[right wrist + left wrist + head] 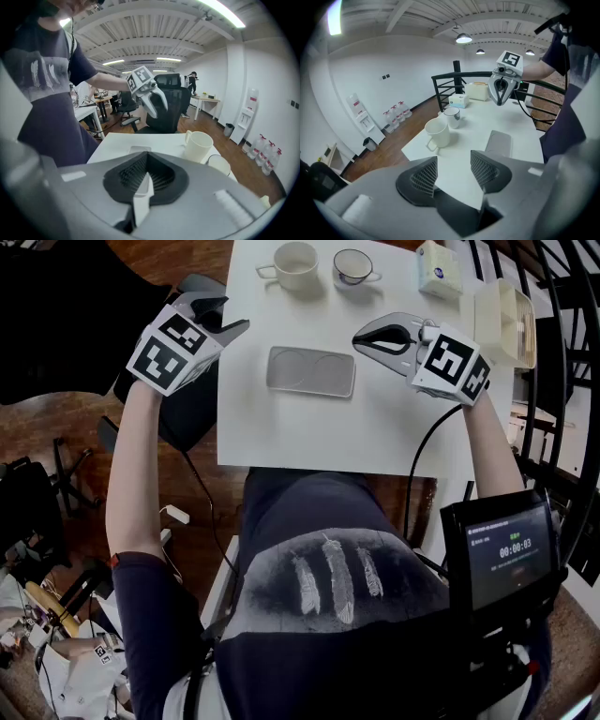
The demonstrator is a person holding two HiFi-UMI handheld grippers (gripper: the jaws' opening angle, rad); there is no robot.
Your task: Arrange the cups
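L tool (pixel 225 317) is hovering just off the table's (pixel 281 442) left edge, jaws standing wide apart w/ nothing btw them. R tool (pixel 367 337) is hanging over the table's right part, jaws pressed together, empty. Neither is touching anything.

Mug (pixel 295 263) and cup (pixel 353 265) are sitting upright, side by side at the far edge, close, w/ a small gap showing. Tray (pixel 310 371) w/ two round hollows is lying nearer the person, btw the two tools. Cups are prob. meant for those hollows. None is placed yet, so the task is looking barely begun.

Step in hand, my guess: L tool is going for the mug. Doing it well means:
- Coming down over the rim w/ one jaw inside the wall and one outside.
- Minding the handle, which is pointing left, toward L tool. Closing on it could be letting the mug swing.
- Lifting straight and upright, keeping clear of the cup beside it.

In the left gripper view the mug is sitting ahead of the jaws, slightly left of their line, well apart, w/ the cup beyond it. For R tool both are lying ahead and to the right, and its jaws are needing opening first.
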